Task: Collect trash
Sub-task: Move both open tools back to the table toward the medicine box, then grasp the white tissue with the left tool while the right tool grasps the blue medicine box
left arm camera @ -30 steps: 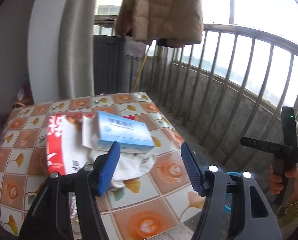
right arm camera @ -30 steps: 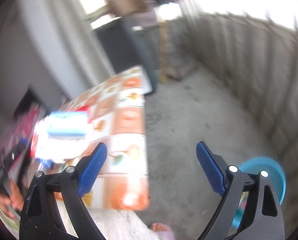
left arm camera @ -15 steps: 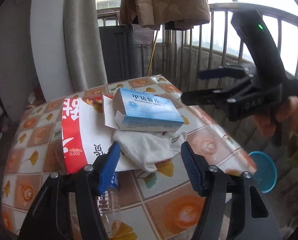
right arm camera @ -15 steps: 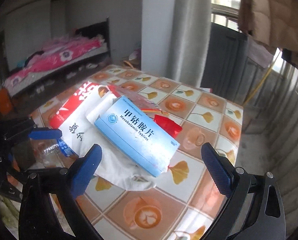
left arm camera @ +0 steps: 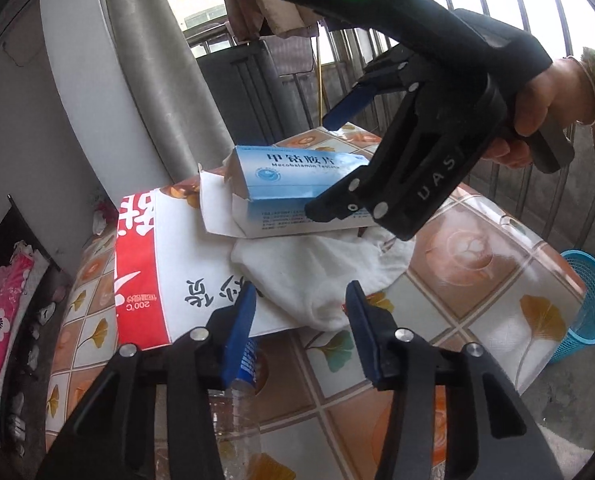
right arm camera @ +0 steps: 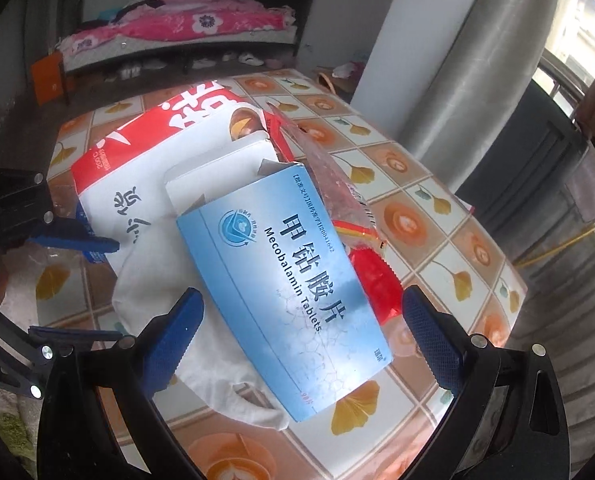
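Tiled table (left arm camera: pixel 493 264) with orange squares and ginkgo-leaf print, set on a balcony beside a grey curtain (left arm camera: pixel 157 60) and a metal railing (left arm camera: pixel 529 4); pink-quilted bed (right arm camera: pixel 201 24) visible in the room behind. Heaped near the middle of the tabletop: a blue-and-white cardboard tablet box (right arm camera: pixel 293 288) with one end flap torn open, lying on a crumpled white cloth (left arm camera: pixel 321 276), both overlapping a flat red-and-white paper bag (left arm camera: pixel 153 272) with printed characters. Red plastic wrapper (right arm camera: pixel 377 284) tucked just beside the box, toward the curtain-side edge. Clear plastic bottle (left arm camera: pixel 233 408) with blue label near the edge closest to the left wrist camera, directly under the left gripper (left arm camera: pixel 299 320). Left gripper's blue pads closing, nothing pressed between them, bag edge and cloth just ahead of the tips. Right gripper (right arm camera: pixel 301 336) spread fully wide, straddling the near end of the tablet box without the pads touching it; gripped by a bare hand (left arm camera: pixel 537 104) with a green sleeve. Blue mesh bin (left arm camera: pixel 589 300) on the floor off the table's railing-side corner.
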`<state>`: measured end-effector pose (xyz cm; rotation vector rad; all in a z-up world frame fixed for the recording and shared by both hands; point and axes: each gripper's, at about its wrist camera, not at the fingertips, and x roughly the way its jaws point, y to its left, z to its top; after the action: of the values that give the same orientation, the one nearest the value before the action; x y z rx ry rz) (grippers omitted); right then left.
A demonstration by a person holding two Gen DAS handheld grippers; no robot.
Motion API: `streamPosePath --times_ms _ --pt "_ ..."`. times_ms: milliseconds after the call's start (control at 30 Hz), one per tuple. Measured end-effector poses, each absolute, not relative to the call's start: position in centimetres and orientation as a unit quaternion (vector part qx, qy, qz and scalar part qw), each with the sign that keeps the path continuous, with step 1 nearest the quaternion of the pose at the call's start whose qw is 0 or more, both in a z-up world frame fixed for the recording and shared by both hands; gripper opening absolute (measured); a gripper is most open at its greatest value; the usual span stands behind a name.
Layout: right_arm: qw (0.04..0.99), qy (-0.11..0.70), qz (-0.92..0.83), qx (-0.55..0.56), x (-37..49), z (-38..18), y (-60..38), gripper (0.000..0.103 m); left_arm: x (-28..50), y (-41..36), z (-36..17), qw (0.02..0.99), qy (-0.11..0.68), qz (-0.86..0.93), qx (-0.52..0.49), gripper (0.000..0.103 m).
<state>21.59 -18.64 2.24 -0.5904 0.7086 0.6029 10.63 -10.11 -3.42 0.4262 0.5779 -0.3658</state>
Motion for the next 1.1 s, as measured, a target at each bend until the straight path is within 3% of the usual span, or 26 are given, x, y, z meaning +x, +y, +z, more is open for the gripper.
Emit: streamPosePath --times_ms 267,333,467,933,967,1000,1033,1100 --pt "0.844 0.35 0.302 -0.273 22.6 1.1 -18.5 0.095 11.9 -10.3 -4.5 0.911 0.309 -0.159 0.221 0.021" --pt "0.844 0.352 0.303 -0.267 22.7 0.8 -18.6 0.086 12.1 -10.1 -4.6 0.911 0.313 -0.157 0.218 0.018" --pt "0.853 0.346 0.3 -0.248 22.2 0.9 -19.1 0.084 12.2 -10.0 -4.9 0.912 0.313 -0.157 0.214 0.007" --pt "0.913 0.312 0.253 -0.067 18.7 4.6 -25.0 0.075 10.9 -8.8 -1.8 0.931 0.271 -0.18 0.164 0.005" --pt "0.915 0.312 0.249 -0.056 18.4 4.6 -25.4 0.062 10.8 -8.8 -1.5 0.933 0.267 -0.181 0.162 0.005" --pt "0.917 0.316 0.241 -0.041 18.2 4.6 -25.8 0.03 10.7 -8.8 -1.2 0.934 0.262 -0.182 0.161 0.005" --pt "0.916 0.329 0.227 -0.026 18.3 4.5 -26.2 0.026 10.5 -8.8 -0.8 0.936 0.255 -0.183 0.159 0.005" --pt "0.916 0.346 0.203 0.004 18.4 4.0 -27.3 0.028 10.2 -8.9 -0.1 0.94 0.243 -0.183 0.156 0.005"
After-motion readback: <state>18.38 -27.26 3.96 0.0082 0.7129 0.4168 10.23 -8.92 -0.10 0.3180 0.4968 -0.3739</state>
